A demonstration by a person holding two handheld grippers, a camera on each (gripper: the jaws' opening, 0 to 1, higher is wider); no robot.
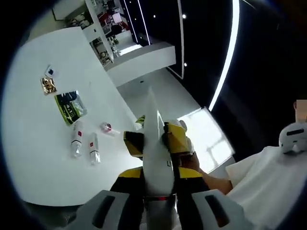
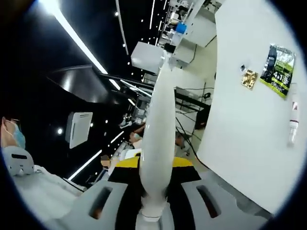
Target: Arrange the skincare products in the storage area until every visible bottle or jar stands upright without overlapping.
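A long white tube rises between the jaws of my left gripper, which is shut on it. Yellow-and-black jaws of my right gripper show on both sides of that tube farther along; whether they touch it I cannot tell. In the right gripper view a white tube stands between the jaws of my right gripper, shut on it. Two white bottles lie flat on the white table, with a small red-capped item beside them. One lying bottle shows on the table.
A green packet, a gold sachet and a small dark sachet lie on the table. A person in white stands to the right. Shelves line the far wall.
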